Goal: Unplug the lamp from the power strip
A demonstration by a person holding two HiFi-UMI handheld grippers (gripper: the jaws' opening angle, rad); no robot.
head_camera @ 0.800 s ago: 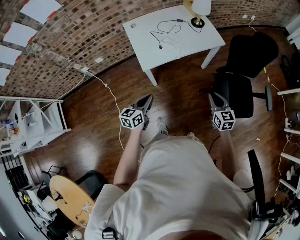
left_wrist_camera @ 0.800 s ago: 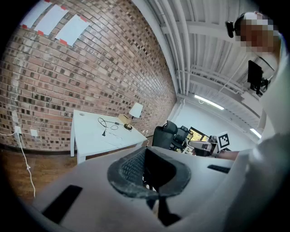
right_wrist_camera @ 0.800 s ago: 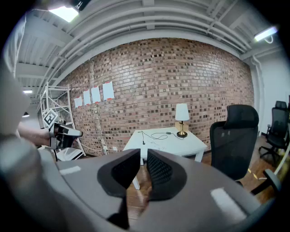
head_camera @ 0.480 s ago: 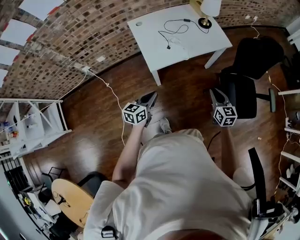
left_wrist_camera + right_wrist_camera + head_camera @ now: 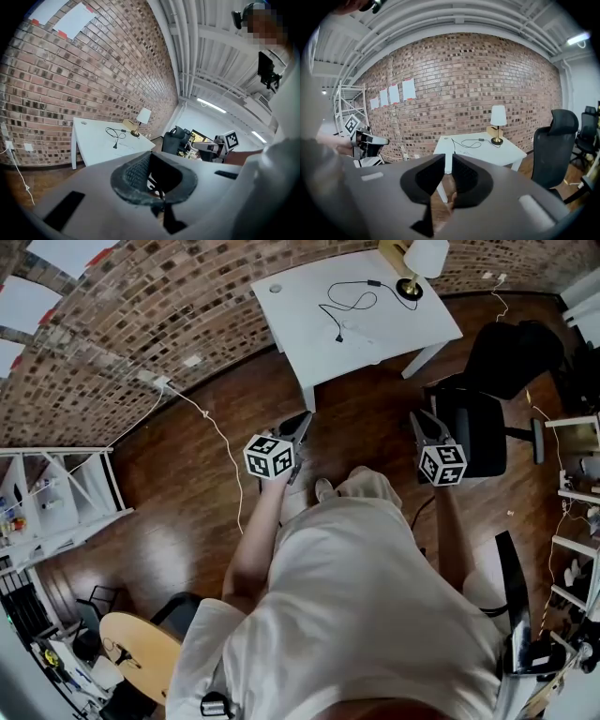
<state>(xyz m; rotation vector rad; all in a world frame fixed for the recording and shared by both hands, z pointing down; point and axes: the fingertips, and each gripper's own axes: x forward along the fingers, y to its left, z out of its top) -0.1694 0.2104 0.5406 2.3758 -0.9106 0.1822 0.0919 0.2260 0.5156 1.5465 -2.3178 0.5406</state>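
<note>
Standing at a far corner of the white tabletop [image 5: 300,310]: lamp [image 5: 425,257], black cable [image 5: 349,302] looped beside it. Well apart, over the wood floor [image 5: 187,474]: left gripper [image 5: 300,424], jaws together, empty; right gripper [image 5: 420,422], jaws nearly closed, thin slit, empty.

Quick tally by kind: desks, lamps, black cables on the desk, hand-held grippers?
desk: 1
lamp: 1
black cable: 1
hand-held gripper: 2
Total: 5
</note>
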